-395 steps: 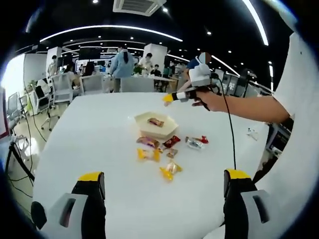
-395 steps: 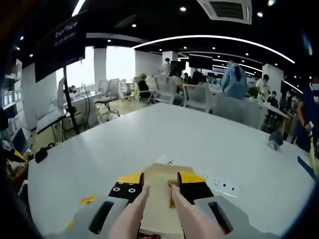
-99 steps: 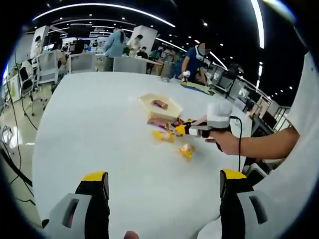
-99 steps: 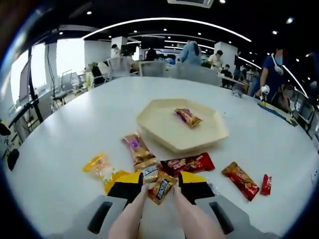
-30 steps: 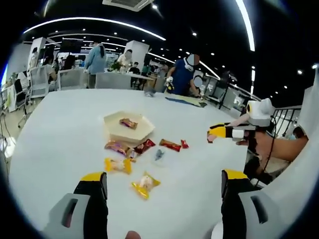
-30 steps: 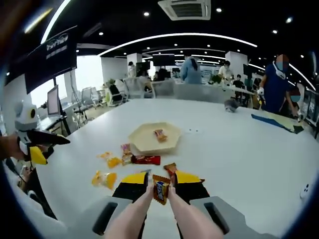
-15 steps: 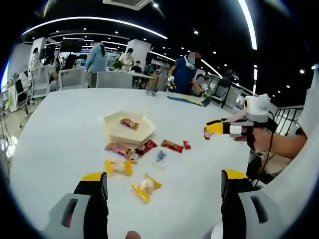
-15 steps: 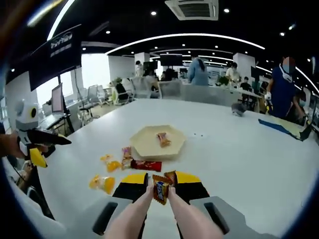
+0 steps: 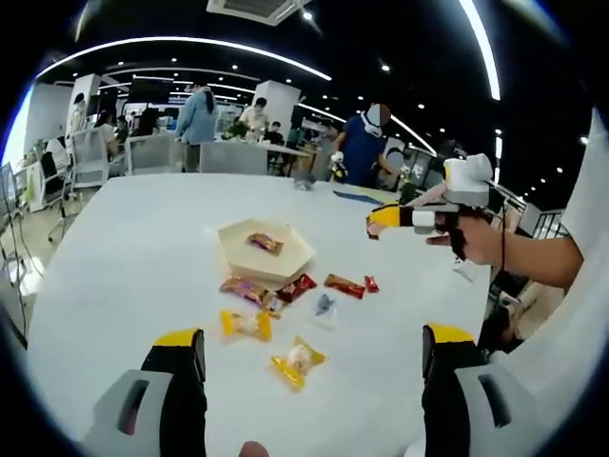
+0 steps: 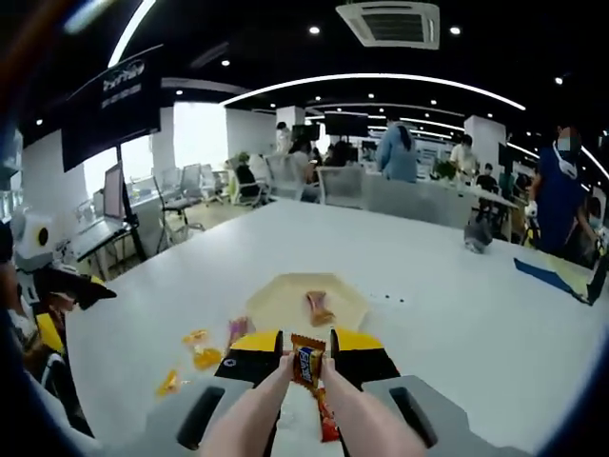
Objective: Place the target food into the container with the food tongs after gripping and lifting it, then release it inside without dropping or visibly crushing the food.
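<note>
My right gripper [image 10: 306, 356] is shut on a small orange candy with a blue label [image 10: 307, 363], pinched between two pale tong arms. It hangs above the table, just short of the cream hexagonal tray [image 10: 284, 299], which holds one wrapped candy [image 10: 317, 307]. In the left gripper view the same gripper [image 9: 385, 217] hovers to the right of the tray [image 9: 238, 259], held by a hand [image 9: 471, 238]. My left gripper [image 9: 310, 335] is open wide and holds nothing, well back from the sweets.
Several wrapped sweets lie on the white table in front of the tray: a purple one [image 9: 245, 288], red ones [image 9: 344, 285], yellow ones [image 9: 297, 360]. The left gripper [image 10: 57, 286] shows at the left edge. People and desks stand beyond the table.
The right gripper has carried the orange candy forward and higher, closer to the tray. The left gripper stays open; its view has shifted slightly.
</note>
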Tool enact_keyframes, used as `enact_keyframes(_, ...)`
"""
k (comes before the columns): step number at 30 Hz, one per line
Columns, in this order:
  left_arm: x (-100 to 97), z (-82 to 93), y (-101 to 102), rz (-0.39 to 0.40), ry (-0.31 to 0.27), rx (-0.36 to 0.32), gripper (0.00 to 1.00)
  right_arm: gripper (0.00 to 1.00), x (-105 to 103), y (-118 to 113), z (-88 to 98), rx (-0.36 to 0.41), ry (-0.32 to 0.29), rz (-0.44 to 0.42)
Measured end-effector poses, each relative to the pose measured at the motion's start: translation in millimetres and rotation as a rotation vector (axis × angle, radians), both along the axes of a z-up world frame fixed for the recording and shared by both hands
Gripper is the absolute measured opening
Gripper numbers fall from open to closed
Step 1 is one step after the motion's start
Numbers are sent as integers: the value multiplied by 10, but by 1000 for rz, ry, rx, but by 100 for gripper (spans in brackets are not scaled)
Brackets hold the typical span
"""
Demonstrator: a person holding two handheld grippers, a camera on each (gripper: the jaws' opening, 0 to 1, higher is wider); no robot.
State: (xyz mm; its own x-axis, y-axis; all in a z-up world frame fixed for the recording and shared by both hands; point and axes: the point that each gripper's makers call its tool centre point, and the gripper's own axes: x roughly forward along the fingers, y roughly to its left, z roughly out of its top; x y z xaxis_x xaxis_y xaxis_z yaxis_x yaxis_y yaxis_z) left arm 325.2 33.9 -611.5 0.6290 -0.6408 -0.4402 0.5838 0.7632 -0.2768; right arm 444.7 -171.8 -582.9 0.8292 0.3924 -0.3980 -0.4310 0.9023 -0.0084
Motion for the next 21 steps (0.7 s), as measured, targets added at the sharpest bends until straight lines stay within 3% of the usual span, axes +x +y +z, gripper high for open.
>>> enact_keyframes(10, -52, 4, 254, 73, 8, 2, 94, 19, 530, 346, 52, 7, -13, 61)
enact_keyframes(12, -71, 9, 303, 88, 9, 0, 95, 19, 757, 456, 51, 19, -7, 73)
enact_keyframes(16, -111, 16, 408, 115, 12, 7, 95, 19, 991, 591, 47, 16, -4, 90)
enact_keyframes(21, -136, 31, 498, 139, 9, 16, 95, 19, 1144, 730, 29, 6, 6, 115)
